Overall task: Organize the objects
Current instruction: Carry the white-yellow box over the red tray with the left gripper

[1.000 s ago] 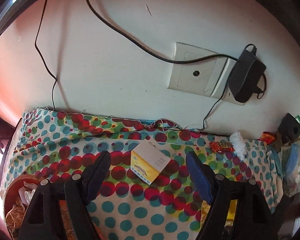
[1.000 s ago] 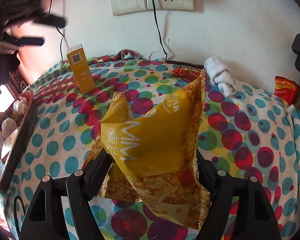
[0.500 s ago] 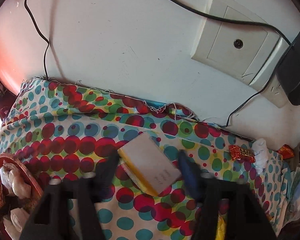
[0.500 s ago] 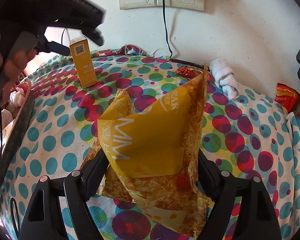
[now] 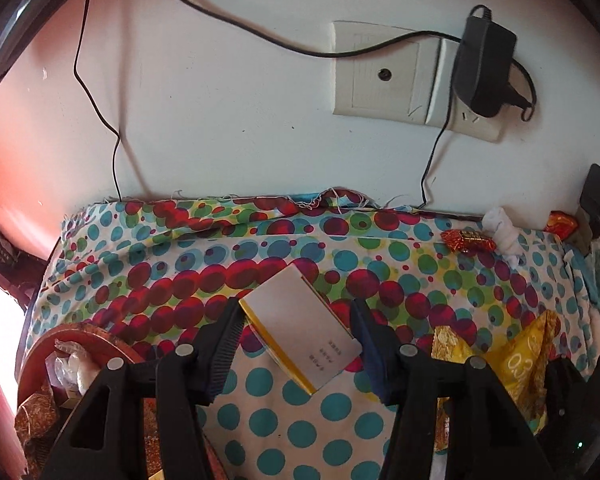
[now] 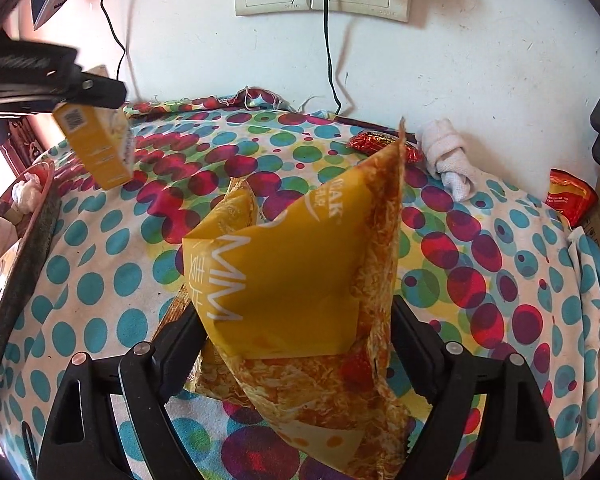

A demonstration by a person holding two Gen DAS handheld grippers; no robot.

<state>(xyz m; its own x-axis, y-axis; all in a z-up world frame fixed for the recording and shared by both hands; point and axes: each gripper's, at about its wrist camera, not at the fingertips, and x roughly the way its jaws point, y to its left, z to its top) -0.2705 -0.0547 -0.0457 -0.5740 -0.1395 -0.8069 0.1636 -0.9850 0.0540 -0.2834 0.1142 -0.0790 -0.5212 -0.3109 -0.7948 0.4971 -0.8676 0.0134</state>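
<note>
Far left of the left wrist view: a reddish-brown tray [image 5: 100, 334] at the table edge, holding pale wrapped items and some crinkled wrappers.

My left gripper [image 5: 296, 344] is clamped on the small yellow box [image 5: 300, 330]. Both pads press its sides; its white face is turned toward the camera and the box is tilted. In the right wrist view the same box [image 6: 96, 146] hangs tilted under the black fingers, its lower corner near the cloth; contact with the cloth cannot be told.

The polka-dot tablecloth [image 5: 180, 256] covers the whole table up to the white wall. On the wall: a wall socket plate [image 5: 380, 70] with a black power adapter [image 5: 482, 66] plugged in just beside it, thin black cables hanging down.

My right gripper [image 6: 296, 320] has the yellow snack bag [image 6: 300, 280] standing between its fingers. The jaws are opening; the bag's sides look to touch the inner faces of both fingers, so I log it as gripped. The bag stands upright, its top corner pointing at the wall.

Right of the bag, near the wall: a red candy wrapper [image 6: 374, 140], partly hidden behind the bag's tip, then a knotted white cloth [image 6: 446, 158] just beside it, and a red packet [image 6: 570, 198] at the far right edge.
</note>
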